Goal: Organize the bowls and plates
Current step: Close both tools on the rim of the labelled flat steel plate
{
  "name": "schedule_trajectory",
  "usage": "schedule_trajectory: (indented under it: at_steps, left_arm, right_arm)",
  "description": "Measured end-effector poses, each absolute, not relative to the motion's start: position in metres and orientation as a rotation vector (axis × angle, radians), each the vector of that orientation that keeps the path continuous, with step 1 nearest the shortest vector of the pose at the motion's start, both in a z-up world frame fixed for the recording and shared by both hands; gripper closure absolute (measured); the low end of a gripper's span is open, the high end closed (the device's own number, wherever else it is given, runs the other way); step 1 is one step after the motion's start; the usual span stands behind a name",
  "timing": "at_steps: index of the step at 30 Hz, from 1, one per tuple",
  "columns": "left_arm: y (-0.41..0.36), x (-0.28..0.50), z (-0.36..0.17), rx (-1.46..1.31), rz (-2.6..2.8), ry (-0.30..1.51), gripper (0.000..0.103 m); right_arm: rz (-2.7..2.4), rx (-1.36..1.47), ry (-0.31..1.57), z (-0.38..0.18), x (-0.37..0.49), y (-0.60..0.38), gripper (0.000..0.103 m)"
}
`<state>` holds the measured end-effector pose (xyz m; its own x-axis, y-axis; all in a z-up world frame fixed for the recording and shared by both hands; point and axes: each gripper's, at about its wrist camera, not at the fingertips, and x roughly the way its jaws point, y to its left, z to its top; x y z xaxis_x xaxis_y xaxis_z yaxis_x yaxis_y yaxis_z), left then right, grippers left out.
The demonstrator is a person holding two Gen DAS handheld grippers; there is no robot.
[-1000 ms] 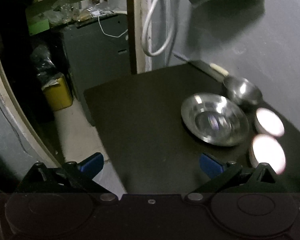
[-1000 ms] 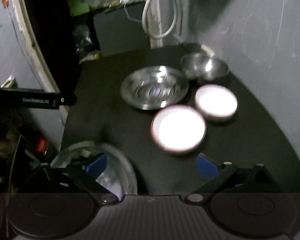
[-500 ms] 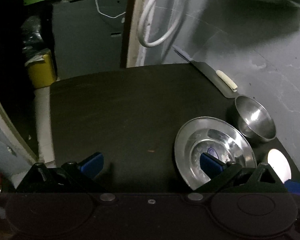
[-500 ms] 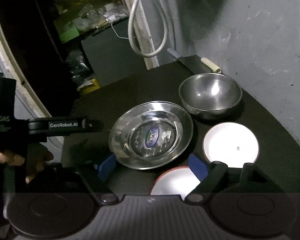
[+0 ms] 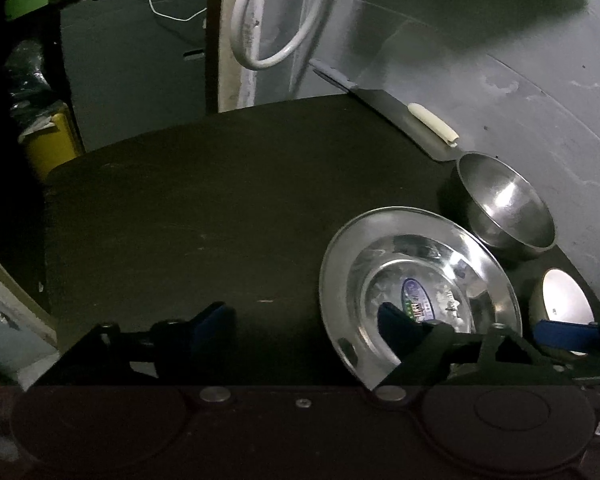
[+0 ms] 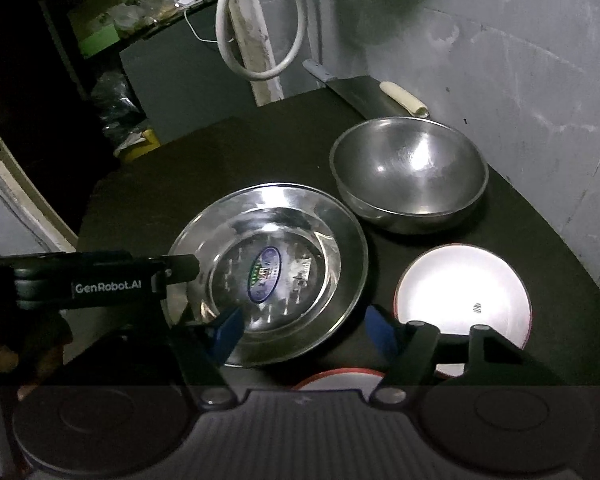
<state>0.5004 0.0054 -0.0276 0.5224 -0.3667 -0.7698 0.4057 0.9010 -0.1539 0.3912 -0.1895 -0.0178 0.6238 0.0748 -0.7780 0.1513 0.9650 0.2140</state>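
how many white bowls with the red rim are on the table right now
2. One white bowl sits right of the steel plate, in front of the steel bowl. A second peeks out at the bottom edge, mostly hidden by the right gripper.

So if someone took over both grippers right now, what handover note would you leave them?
Left gripper: open, jaws just been closing, straddling the near-left rim of the steel plate, not pressing it.
Right gripper: open, also closing, over the plate's near-right rim, empty.
On the black table: steel plate; steel bowl behind it by the wall; white bowl to the right; another red-rimmed white dish nearest, mostly hidden.
Done: nothing stacked.
Left: grip and stack everything.
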Motion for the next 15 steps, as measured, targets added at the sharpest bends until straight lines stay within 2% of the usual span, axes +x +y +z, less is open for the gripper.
schedule_trajectory:
  at_steps: [3,7,10,12,13,15]
  left_arm:
    - [0.003,0.501,-0.029,0.048,-0.479,0.917,0.034]
    - [0.001,0.502,-0.033,0.043,-0.498,0.94,0.055]
    - [0.002,0.5,-0.034,0.042,-0.504,0.938,0.06]
    - [0.002,0.499,-0.034,0.039,-0.516,0.938,0.069]
    - [0.003,0.498,-0.034,0.039,-0.52,0.937,0.076]
    - [0.003,0.497,-0.033,0.046,-0.519,0.936,0.078]
  right_arm:
    - [-0.043,0.27,0.904,-0.021,0.393,-0.19,0.032]
    - [-0.04,0.268,0.907,-0.025,0.393,-0.19,0.037]
    - [-0.034,0.266,0.907,-0.028,0.393,-0.19,0.05]
    - [-0.04,0.248,0.9,-0.028,0.392,-0.188,0.065]
    - [-0.038,0.245,0.896,-0.029,0.392,-0.188,0.068]
    - [-0.033,0.256,0.891,-0.03,0.391,-0.189,0.07]
